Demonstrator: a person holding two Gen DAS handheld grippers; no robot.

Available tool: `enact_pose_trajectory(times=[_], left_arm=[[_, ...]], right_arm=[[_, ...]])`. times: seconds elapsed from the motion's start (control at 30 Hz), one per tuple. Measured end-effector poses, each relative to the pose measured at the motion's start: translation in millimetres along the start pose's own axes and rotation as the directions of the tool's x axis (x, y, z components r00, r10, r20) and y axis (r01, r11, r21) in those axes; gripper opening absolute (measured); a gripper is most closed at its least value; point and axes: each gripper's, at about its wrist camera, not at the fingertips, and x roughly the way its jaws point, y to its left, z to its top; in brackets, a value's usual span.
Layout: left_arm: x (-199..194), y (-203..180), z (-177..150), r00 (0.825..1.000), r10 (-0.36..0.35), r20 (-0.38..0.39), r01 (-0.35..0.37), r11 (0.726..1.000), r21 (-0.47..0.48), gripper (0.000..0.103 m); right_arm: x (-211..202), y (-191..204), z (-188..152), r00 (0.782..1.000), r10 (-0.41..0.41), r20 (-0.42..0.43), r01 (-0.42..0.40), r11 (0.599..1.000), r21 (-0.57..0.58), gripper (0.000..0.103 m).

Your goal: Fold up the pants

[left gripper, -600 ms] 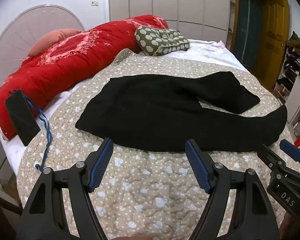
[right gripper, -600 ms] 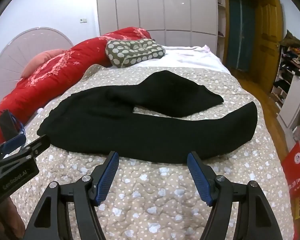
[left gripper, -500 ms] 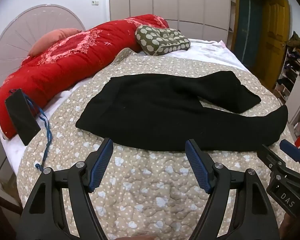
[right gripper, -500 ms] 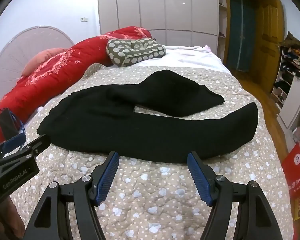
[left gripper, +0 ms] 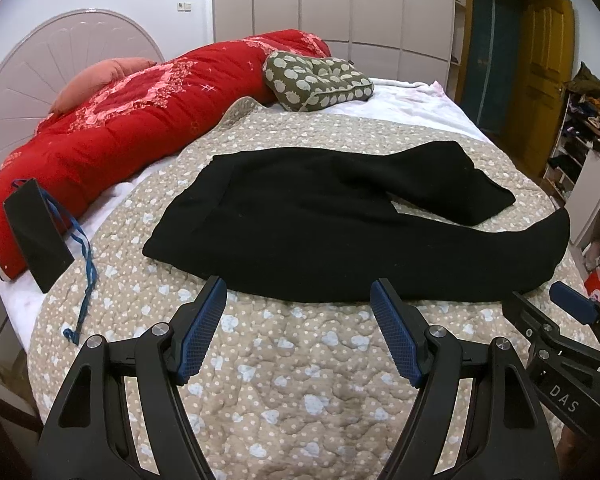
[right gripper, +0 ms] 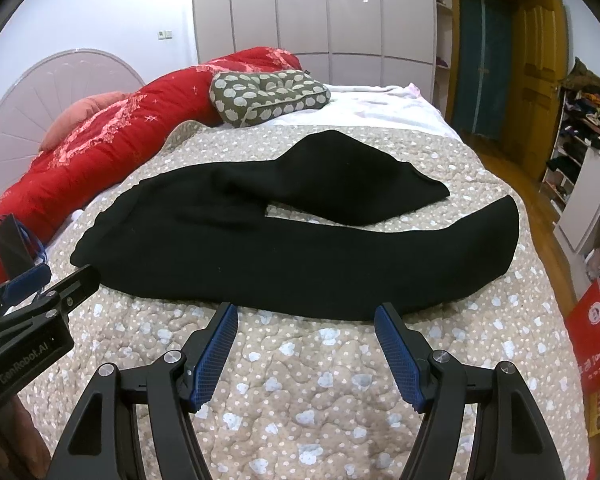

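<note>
Black pants (left gripper: 320,220) lie spread flat on the beige quilt, waist to the left, two legs running right; the far leg ends short, the near leg reaches the right side. They also show in the right wrist view (right gripper: 284,236). My left gripper (left gripper: 298,292) is open and empty, just short of the pants' near edge. My right gripper (right gripper: 306,316) is open and empty, also at the near edge, further right along the near leg. Each gripper shows at the edge of the other's view.
The beige quilt (left gripper: 300,380) covers the bed. A rolled red duvet (left gripper: 140,112) and a spotted cushion (left gripper: 316,80) lie at the far left. A black bag with blue cord (left gripper: 36,236) sits at the left edge. Shelves and a red box (right gripper: 596,344) stand right.
Both grippers have edged slightly toward the pants and stay open. The pants have not moved.
</note>
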Motion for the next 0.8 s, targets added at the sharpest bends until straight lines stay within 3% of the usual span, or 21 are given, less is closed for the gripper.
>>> enact_pose_trajectory(times=[0.2,0.37,0.8], left_arm=[[1.9,0.6,-2.1,1.000,0.015,-0.006,-0.015,1.000,0.022,0.076],[5.8,0.1,-4.0,0.998,0.027,-0.054,-0.025,0.999,0.036,0.076],[11.3,0.3,-6.5,0.999,0.031,-0.028,-0.030,0.999,0.038,0.076]], right_arm=[[1.8,-0.1,-1.1,1.000,0.006,-0.007,-0.006,1.000,0.006,0.069],[5.4,1.2,-1.2,1.000,0.005,-0.018,-0.005,1.000,0.001,0.069],[11.8,5.5,-2.7,0.999,0.018,-0.034,-0.018,1.000,-0.004,0.069]])
